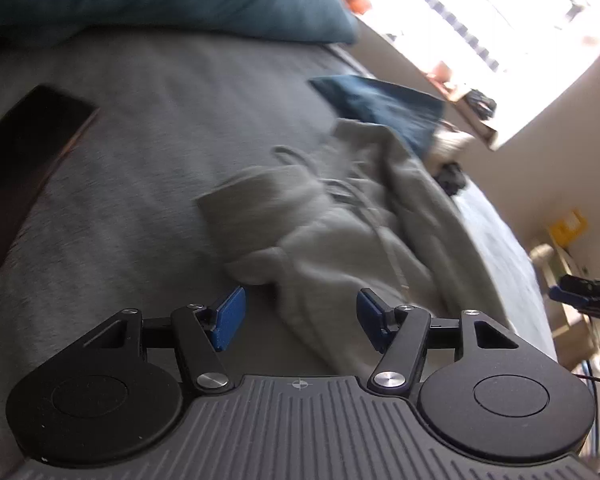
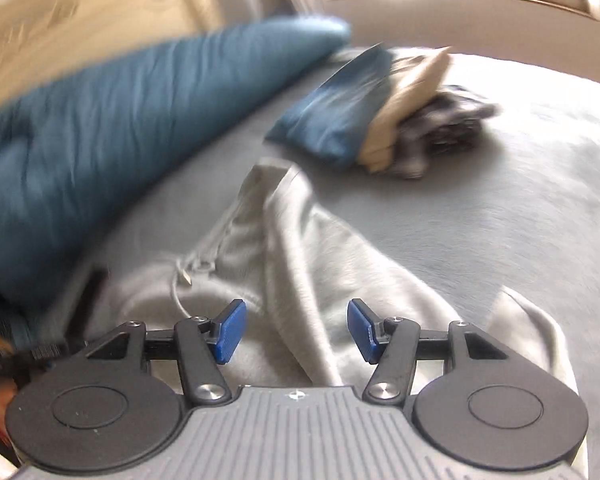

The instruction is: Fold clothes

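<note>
A light grey garment with a drawstring (image 1: pixel 340 232) lies crumpled on the grey bed cover (image 1: pixel 160 160). My left gripper (image 1: pixel 302 316) hovers at its near end, open, with cloth showing below the gap and neither blue pad pressing on it. In the right wrist view the same grey garment (image 2: pixel 300 248) spreads under my right gripper (image 2: pixel 296 328), which is also open and holds nothing. A raised fold of the cloth runs up between its fingers. The right gripper (image 1: pixel 588 292) also shows at the right edge of the left wrist view, off the bed's side.
A stack of folded clothes (image 2: pixel 340 116), blue, beige and dark patterned, lies beyond the garment. A blue pillow (image 2: pixel 120 112) lines the bed's far left side. A dark flat slab (image 1: pixel 24 168) rests on the cover at left. The bed's edge (image 1: pixel 500 248) drops off at right.
</note>
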